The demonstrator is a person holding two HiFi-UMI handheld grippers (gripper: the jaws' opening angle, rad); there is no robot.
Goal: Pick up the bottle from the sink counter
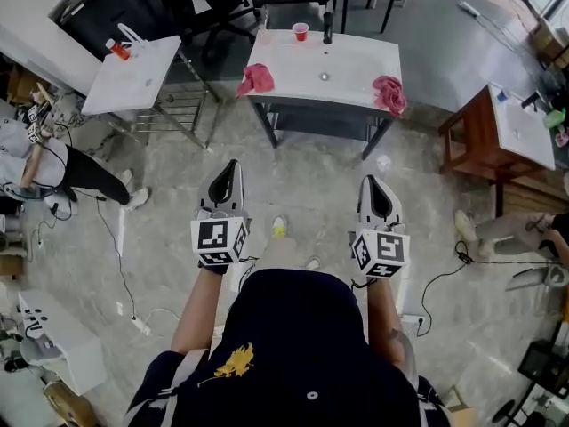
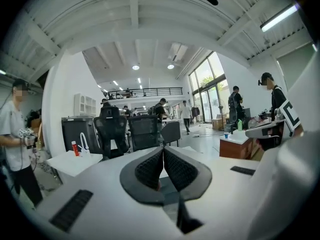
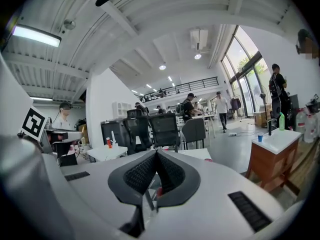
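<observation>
The sink counter is a wooden cabinet with a white top, far to my right. A green bottle stands at its far edge. In the right gripper view the green bottle stands beside a dark faucet on the counter. It is smaller in the left gripper view, where the bottle is at the right. My left gripper and right gripper are held side by side over the floor, well short of the counter. Both are shut, jaws meeting at the tips with nothing between them.
Straight ahead stands a white table with two red cloths, a red cup and a dark bottle. A small side table stands at the left. A person and cables are at the left; office chairs stand behind.
</observation>
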